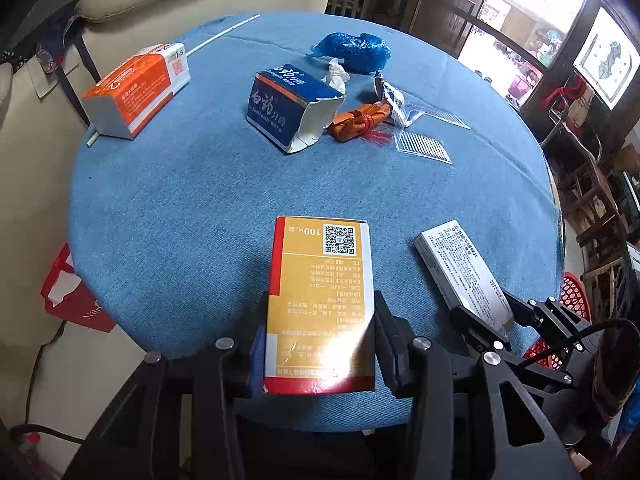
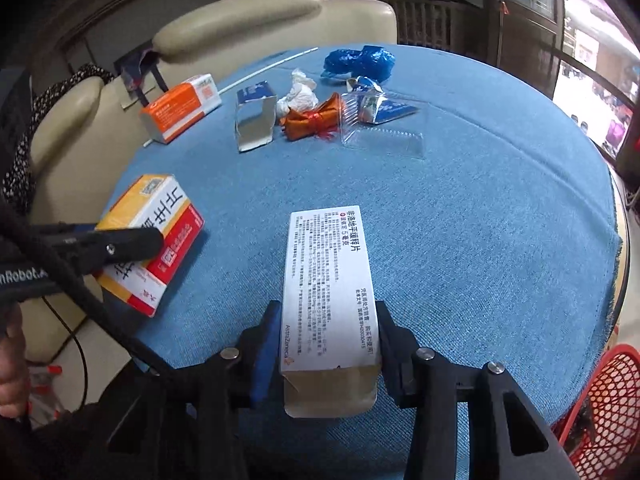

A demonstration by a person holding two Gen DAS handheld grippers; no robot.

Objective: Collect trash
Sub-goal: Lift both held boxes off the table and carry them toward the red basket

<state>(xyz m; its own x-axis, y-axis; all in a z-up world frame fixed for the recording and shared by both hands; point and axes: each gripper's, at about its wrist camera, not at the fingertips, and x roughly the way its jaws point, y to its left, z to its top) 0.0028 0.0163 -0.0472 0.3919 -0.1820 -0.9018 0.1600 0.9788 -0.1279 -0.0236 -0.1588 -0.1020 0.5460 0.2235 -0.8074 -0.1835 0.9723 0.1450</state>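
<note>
The left hand-held gripper [image 1: 320, 344] is clamped on a yellow and red box [image 1: 322, 300], its two fingers pressed against the box's long sides near the end closest to the camera, with the QR code at the far end. In the right wrist view this same box [image 2: 150, 236] sits at the left edge of the round blue surface [image 2: 480, 220], one black finger lying across its top. The right hand-held gripper [image 2: 328, 344] is closed on a white box [image 2: 328, 284] printed with dense text, gripping its sides near the open flap end; the left wrist view shows that white box [image 1: 464, 272] to the right of the yellow one, near it but apart. Whether either box rests on the cloth or is lifted just clear of it cannot be told. Farther back on the surface lies the rest of the litter: an orange and white carton [image 1: 138, 88] at the left with a white straw [image 1: 220, 36] behind it, an opened blue toothpaste box [image 1: 292, 108] in the middle, a crumpled white tissue [image 2: 298, 96], an orange wrapper [image 1: 358, 118] tied with red string, a clear plastic blister sheet [image 2: 382, 136], a silver foil packet [image 2: 376, 108] and a bunched blue plastic bag [image 1: 354, 52]. A red mesh basket [image 2: 604, 404] stands below the surface's near right edge, and a cream sofa [image 2: 224, 28] lies beyond the far left side.
</note>
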